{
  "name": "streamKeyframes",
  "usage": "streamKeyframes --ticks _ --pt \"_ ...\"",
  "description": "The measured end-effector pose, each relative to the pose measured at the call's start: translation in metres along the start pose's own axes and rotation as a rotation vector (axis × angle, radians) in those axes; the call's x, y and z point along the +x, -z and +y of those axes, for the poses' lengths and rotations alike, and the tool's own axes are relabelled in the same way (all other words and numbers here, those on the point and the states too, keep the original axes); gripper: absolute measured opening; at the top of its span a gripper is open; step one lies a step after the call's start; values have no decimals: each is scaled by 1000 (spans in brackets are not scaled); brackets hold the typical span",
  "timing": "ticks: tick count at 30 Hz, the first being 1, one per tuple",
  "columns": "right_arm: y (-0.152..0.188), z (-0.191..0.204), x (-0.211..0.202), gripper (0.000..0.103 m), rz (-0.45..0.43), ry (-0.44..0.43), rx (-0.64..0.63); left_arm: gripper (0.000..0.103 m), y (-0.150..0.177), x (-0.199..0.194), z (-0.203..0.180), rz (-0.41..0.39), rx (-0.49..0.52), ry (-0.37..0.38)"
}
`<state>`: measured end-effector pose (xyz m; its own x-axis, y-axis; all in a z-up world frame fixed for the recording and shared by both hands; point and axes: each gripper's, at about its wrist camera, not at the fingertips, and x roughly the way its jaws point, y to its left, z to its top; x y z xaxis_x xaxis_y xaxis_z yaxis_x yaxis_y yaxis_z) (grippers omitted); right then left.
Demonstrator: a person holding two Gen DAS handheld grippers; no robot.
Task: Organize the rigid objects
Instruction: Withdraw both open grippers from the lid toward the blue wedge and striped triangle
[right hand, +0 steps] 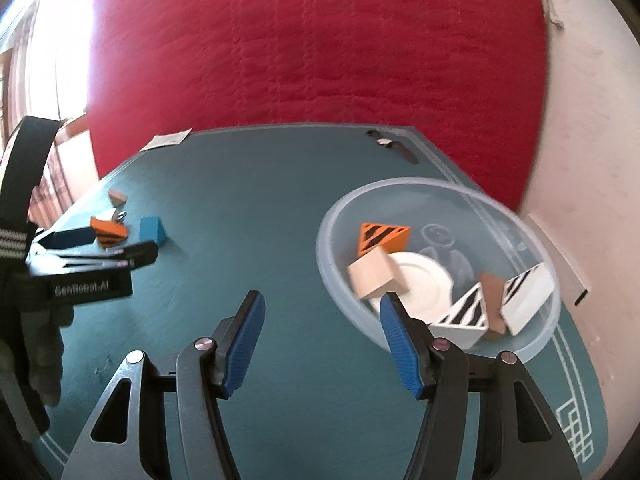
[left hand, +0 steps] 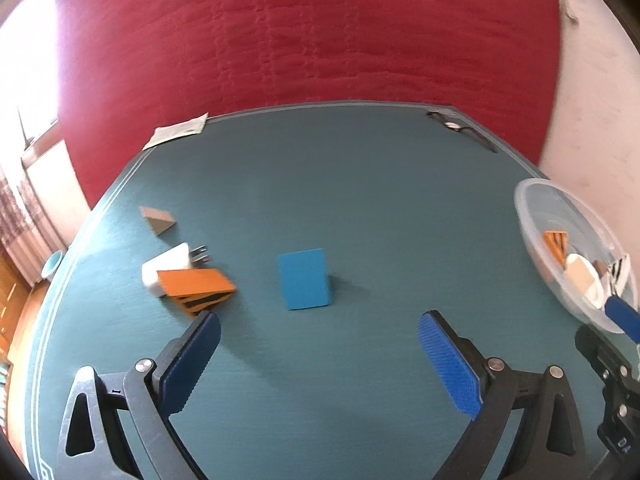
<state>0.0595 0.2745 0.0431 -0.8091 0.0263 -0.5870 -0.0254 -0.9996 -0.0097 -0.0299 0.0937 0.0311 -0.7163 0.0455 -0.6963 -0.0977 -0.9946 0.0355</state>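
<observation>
A blue wedge block (left hand: 306, 280) lies on the teal table just ahead of my open left gripper (left hand: 320, 328), whose fingers hold nothing. To its left sit an orange black-striped wedge (left hand: 196, 290), a white plug adapter (left hand: 166, 270) and a tan wedge (left hand: 158, 219). My right gripper (right hand: 322, 308) is open and empty, close to the near left rim of a clear plastic bowl (right hand: 332, 220). The bowl holds an orange striped wedge (right hand: 382, 236), a pale wooden block (right hand: 372, 280), a white dish (right hand: 424, 284), white striped wedges (right hand: 466, 314) and a brown piece (right hand: 492, 292).
A paper slip (left hand: 176, 132) lies at the table's far left edge and a dark wristwatch (left hand: 460, 126) at the far right corner. A red cloth hangs behind the table. The left gripper (right hand: 80, 240), with a gloved hand on it, shows at the left of the right wrist view.
</observation>
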Motion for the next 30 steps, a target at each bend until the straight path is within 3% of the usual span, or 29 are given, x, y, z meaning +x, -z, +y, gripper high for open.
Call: streamKeyframes --ticks 15,23,30 --pt "11 27 5 61 53 -78 -57 101 0 6 73 4 -117 -87" --pt "13 30 8 61 72 -76 -63 101 -3 18 82 19 -132 -69" --pt "14 31 12 61 83 -77 -63 101 -8 27 73 39 -144 22"
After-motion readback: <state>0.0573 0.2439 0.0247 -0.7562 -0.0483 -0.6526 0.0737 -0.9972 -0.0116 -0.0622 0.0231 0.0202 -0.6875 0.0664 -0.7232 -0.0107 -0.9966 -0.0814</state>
